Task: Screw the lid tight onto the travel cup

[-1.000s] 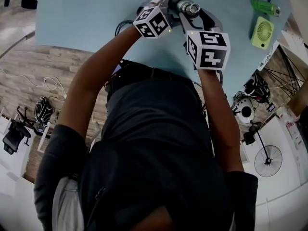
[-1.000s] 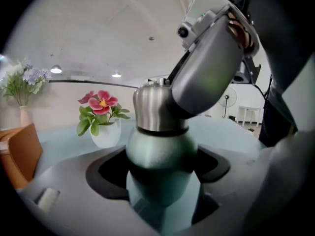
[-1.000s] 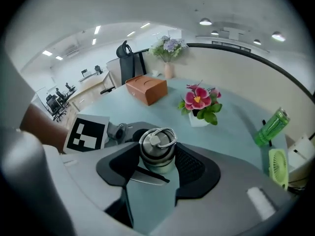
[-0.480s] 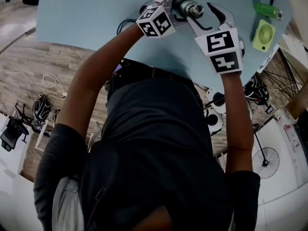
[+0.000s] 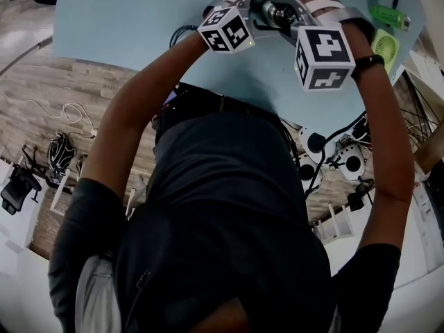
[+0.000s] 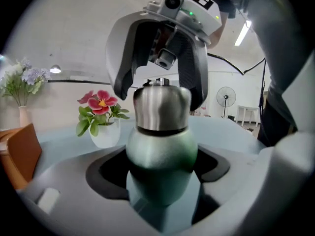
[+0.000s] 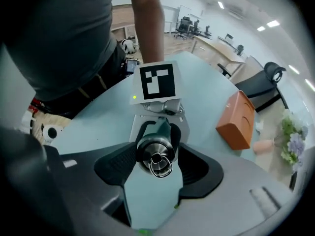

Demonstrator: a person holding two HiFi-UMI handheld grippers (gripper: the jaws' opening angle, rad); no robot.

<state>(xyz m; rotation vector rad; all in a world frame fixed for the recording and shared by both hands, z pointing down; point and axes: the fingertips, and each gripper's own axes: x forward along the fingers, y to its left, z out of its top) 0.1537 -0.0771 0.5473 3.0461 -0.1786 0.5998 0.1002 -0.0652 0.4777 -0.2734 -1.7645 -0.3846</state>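
A green travel cup [image 6: 162, 154] with a steel lid [image 6: 161, 107] stands on the pale blue table [image 5: 125, 19]. My left gripper [image 6: 160, 166] is shut on the cup's green body, one jaw on each side. From above, my right gripper [image 6: 160, 95] straddles the lid. In the right gripper view, my right gripper [image 7: 156, 159] has its black pads against the sides of the lid [image 7: 155, 154], whose wire ring faces the camera. The head view shows both grippers meeting at the cup [image 5: 274, 11] near the table's far side.
A small pot of red flowers [image 6: 101, 112] and a vase of pale flowers [image 6: 22, 82] stand behind the cup. An orange box [image 7: 238, 119] sits to one side. A green desk fan [image 5: 383, 44] lies at the table's right edge. Cables and gear litter the floor.
My right gripper swung round the cup from the near side to the right, forearm now coming in from the right. Its jaws, spread wide half a second ago, now sit close on the lid. The left gripper held still.
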